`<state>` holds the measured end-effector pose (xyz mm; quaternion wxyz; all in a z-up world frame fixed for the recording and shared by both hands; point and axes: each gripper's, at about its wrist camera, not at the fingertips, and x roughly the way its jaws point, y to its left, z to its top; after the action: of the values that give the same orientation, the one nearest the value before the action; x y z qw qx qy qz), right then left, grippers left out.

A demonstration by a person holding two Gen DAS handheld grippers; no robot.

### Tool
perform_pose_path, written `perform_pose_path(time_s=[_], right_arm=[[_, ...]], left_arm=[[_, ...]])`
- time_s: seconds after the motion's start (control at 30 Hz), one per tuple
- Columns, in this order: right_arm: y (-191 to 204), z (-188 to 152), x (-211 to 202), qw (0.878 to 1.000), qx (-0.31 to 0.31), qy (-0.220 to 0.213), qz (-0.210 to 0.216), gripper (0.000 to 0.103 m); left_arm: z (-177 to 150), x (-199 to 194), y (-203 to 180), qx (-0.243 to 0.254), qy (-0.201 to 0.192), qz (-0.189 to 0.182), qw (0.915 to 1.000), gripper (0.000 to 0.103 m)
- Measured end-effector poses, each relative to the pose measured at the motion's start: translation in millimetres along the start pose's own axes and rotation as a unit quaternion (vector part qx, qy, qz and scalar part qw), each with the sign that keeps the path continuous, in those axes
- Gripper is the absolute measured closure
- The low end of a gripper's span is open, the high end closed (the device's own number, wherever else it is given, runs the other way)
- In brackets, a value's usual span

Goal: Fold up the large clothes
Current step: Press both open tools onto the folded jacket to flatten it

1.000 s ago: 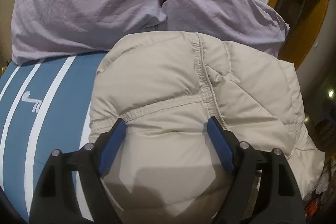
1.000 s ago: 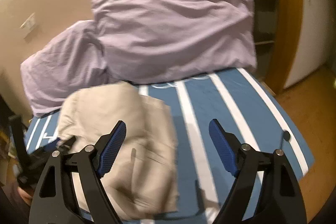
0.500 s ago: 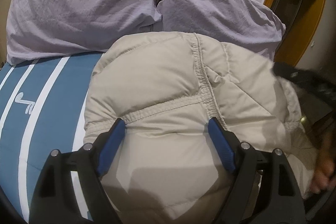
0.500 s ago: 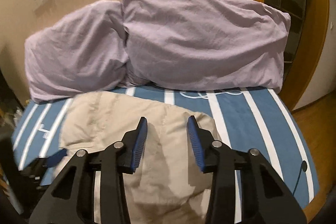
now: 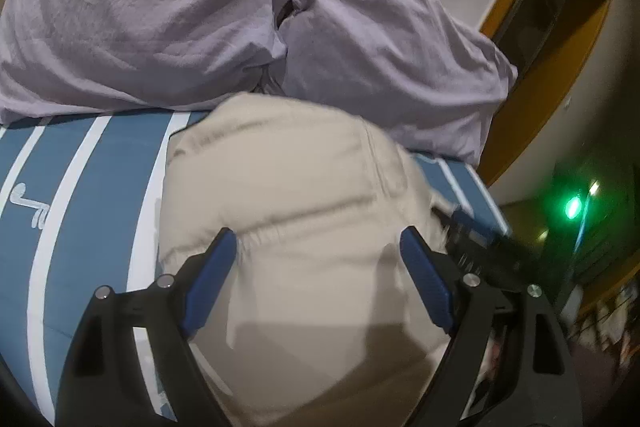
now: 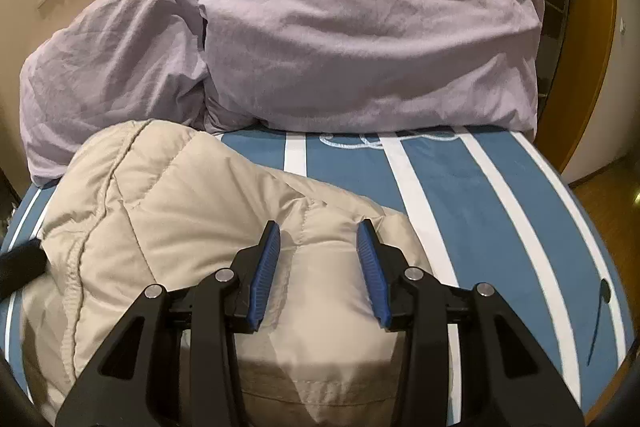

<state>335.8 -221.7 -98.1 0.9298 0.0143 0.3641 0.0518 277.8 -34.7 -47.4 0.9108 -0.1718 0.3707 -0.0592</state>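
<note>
Left gripper (image 5: 316,247): jaws spread wide over the near part of the beige padded jacket (image 5: 288,227), closed on nothing; the view is motion-blurred
Right gripper (image 6: 318,251): jaws partly open, straddling a quilted ridge near the jacket's right edge, fabric between them but not visibly pinched
Jacket position: bundled in a puffy heap on the blue-and-white striped bed (image 6: 480,195), its far end close to the two lilac pillows (image 6: 360,39)
Handling, as I judge it: light, soft and springy; the smooth shell looks slippery, and the filling will likely push folds back open
Where to hold: the stitched seam (image 6: 100,187) or a hem edge, where the cloth is thin enough to pinch; a bite on the puffed panels may slide off
Containers: none in view, nothing to hold the jacket once folded
</note>
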Motion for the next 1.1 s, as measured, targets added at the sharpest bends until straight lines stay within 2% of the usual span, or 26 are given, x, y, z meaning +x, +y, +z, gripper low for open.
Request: perform_pose_path(time_s=[0.13,0.27,0.5,0.87,0.97,1.07,1.1], right_arm=[[-3.3,-6.2,4.5,1.000,0.006,-0.001,0.003,0.060],[-5.3,-9.1,6.9,1.000,0.010,0.000,0.007,0.060],[-8.4,-10.5,9.9,1.000,0.019,-0.001,0.017,0.058],[-11.1,-10.5,12.4,0.999,0.031,-0.002,0.024,0.055],[-10.0,-3.6,10.2,0.999,0.028,0.012,0.022,0.050],[-10.1,9.1,4.4,0.999,0.035,0.022,0.035,0.030],[-9.4,13.6,1.3,0.998,0.038,0.017,0.037,0.029]], left_arm=[[22.4,3.1,1.5,-0.017,-0.016,0.002,0.9997,0.019],[32.4,14.7,-4.5,-0.007,-0.021,0.019,0.9996,0.019],[18.0,42.5,-13.5,0.045,-0.015,0.075,0.9960,0.014],[6.1,62.5,-6.3,0.058,-0.017,0.106,0.9925,0.005],[4.0,66.7,-4.3,0.060,-0.015,0.116,0.9913,0.004],[3.0,69.3,-3.0,0.062,-0.012,0.121,0.9907,0.003],[2.9,69.9,-3.1,0.064,-0.011,0.123,0.9903,0.003]])
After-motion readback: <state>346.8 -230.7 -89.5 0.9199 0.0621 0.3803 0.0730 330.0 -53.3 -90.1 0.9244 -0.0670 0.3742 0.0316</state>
